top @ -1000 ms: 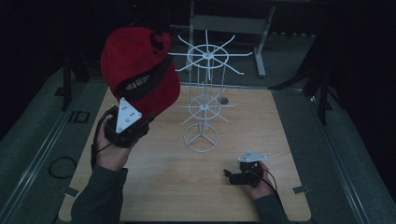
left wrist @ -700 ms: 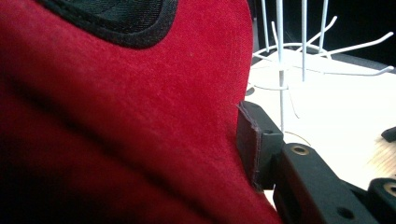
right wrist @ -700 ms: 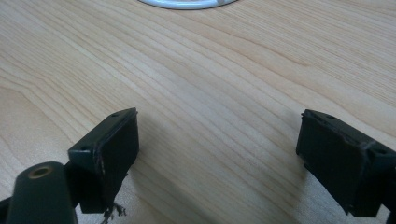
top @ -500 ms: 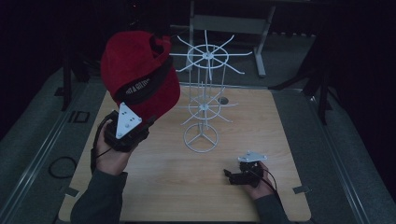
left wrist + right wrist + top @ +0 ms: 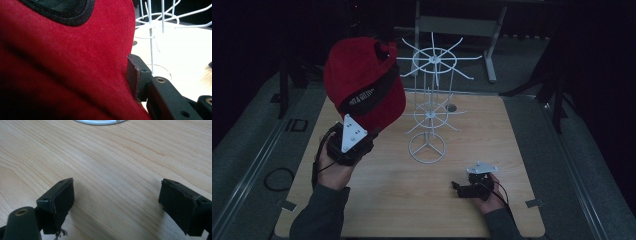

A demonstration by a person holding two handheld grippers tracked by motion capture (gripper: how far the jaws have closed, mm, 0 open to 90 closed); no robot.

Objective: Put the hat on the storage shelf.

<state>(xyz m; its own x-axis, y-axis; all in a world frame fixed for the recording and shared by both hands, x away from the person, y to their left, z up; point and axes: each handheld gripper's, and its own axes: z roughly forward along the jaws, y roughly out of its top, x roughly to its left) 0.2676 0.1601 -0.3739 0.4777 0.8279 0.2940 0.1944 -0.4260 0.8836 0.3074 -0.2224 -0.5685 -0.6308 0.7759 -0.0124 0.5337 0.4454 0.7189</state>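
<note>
two hands, left gripper (image 5: 362, 131) raised, fingers clamped on red cap (image 5: 362, 82), right gripper (image 5: 460, 189) low, fingers apart

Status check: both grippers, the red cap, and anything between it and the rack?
Left gripper shut on red cap, held up beside white wire rack. Right gripper open, low over table. Nothing between.

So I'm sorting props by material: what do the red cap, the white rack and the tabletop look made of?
The red baseball cap looks like brushed cotton or similar cloth: matte and fuzzy in the left gripper view, with a black woven band. The white spoked rack seems to be thin coated metal wire, smooth. The pale table shows wood grain, perhaps laminate.
</note>
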